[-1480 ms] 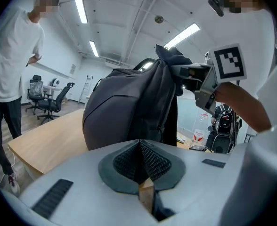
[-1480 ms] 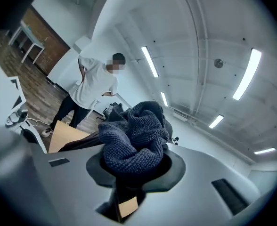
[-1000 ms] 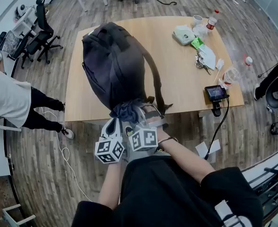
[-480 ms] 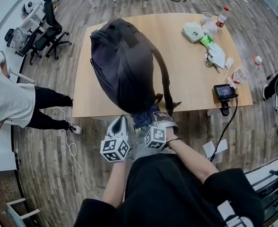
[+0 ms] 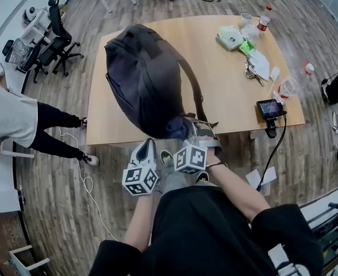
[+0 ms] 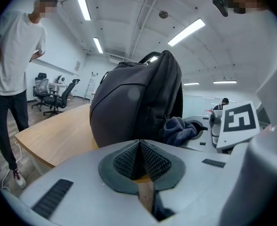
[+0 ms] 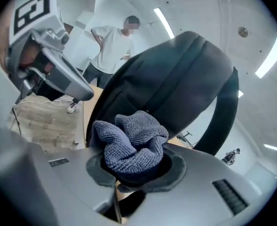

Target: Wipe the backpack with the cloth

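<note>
At far left, on the wooden plank floor (image 5: pixel 48 206), a person in a white T-shirt and dark trousers (image 5: pixel 11 117), with black office chairs (image 5: pixel 54 42) behind.

Next, the left claw (image 5: pixel 148 149), just off the near edge of the light wooden counter (image 5: pixel 232 85): jaws pressed together, nothing between them, apart from the bag.

On the left half of the counter, the large dark grey fabric backpack (image 5: pixel 146 76), bulging, with one strap (image 5: pixel 193 91) running down its right side.

At the near end of the backpack, the bunched blue-grey microfibre cloth (image 5: pixel 179 127), clamped in the right claw (image 5: pixel 189 138) and seemingly resting against the dark fabric. Right claw just beside the left one, marker cubes close together.

Further right, at the far corner of the counter, a white box (image 5: pixel 229 38) and a bottle with a red cap (image 5: pixel 264 20). At the near right edge, a small black screen (image 5: pixel 268 107) with a cable hanging down.
</note>
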`<state>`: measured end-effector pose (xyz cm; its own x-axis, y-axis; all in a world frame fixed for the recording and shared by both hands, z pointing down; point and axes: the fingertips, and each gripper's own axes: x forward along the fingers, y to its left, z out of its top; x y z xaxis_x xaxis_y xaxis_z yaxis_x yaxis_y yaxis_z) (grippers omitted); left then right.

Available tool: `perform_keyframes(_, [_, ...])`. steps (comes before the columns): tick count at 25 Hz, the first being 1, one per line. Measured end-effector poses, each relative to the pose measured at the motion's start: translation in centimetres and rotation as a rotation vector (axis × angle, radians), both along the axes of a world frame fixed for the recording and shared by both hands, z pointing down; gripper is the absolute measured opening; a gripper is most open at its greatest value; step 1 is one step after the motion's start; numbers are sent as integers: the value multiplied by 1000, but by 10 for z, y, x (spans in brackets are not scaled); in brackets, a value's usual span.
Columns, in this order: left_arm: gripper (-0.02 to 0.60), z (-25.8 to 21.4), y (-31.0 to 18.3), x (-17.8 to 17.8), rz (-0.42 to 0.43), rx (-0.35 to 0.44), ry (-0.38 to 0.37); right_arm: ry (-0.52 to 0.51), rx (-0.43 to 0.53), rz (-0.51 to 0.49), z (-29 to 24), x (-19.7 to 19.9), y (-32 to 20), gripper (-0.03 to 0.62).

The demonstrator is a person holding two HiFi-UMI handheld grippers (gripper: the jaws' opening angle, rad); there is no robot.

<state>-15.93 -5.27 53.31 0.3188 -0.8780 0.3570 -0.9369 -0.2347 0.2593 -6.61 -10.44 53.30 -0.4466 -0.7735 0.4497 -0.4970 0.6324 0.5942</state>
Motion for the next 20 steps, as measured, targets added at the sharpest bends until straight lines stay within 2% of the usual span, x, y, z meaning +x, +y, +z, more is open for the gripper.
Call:
perform_keyframes(3, [16, -4, 0, -8, -17, 10, -2, 4, 25, -134, -7, -42, 28, 103])
perform_keyframes(5, [15, -6, 2, -15, -35, 14, -2, -30, 84, -221, -30, -75, 41, 102])
perform_keyframes(7, [15, -12, 6, -23, -55, 24, 2, -68, 141, -239, -58, -94, 38, 103])
perform_keyframes(9, [17, -17, 10, -32, -70, 33, -4, -106, 144, -234, -74, -96, 32, 103])
perform_keyframes(12, [16, -18, 16, -39, -75, 30, -12, -139, 175, -171, -85, -70, 26, 102])
perform_keyframes(17, [15, -18, 10, -30, -37, 29, -11, -262, 213, 56, -103, 15, -21, 112])
perform_keyframes(20, [17, -17, 4, -20, -16, 33, 0, -266, 287, 92, -132, 37, -34, 111])
